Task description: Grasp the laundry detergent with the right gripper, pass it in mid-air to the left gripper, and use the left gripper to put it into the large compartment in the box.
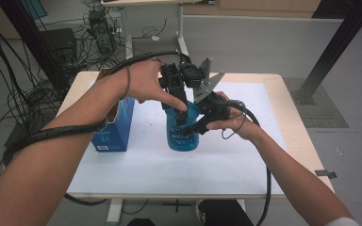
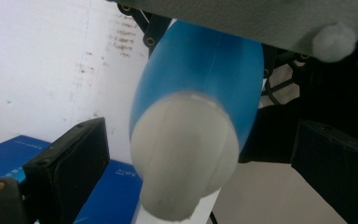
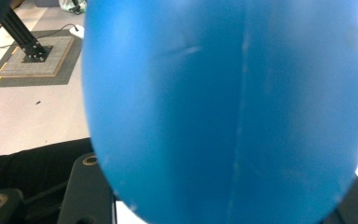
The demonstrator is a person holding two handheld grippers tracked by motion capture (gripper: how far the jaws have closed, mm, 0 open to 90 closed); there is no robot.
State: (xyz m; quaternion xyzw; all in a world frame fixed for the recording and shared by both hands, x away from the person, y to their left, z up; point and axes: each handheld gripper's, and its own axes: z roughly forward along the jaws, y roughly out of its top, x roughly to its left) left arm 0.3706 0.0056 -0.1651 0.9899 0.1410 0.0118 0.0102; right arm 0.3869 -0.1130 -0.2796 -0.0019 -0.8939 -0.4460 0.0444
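A blue bottle [image 1: 183, 134] stands upright near the middle of the white mat [image 1: 245, 160] on the table [image 1: 290, 101]. The left gripper [image 1: 181, 110] comes down over its white cap [image 2: 184, 154], jaws spread on either side of it. The right gripper [image 1: 202, 123] meets the bottle's side, jaws flanking the body; I cannot tell whether they pinch it. A blue box [image 1: 115, 129] stands just left of the bottle, beside the left forearm.

Bright blue bottle [image 1: 183, 134] with a white cap [image 2: 185, 154] and pale lettering, darker blue box [image 1: 115, 128] left of it, white mat [image 1: 160, 165], tan table [image 1: 290, 117], black grippers.
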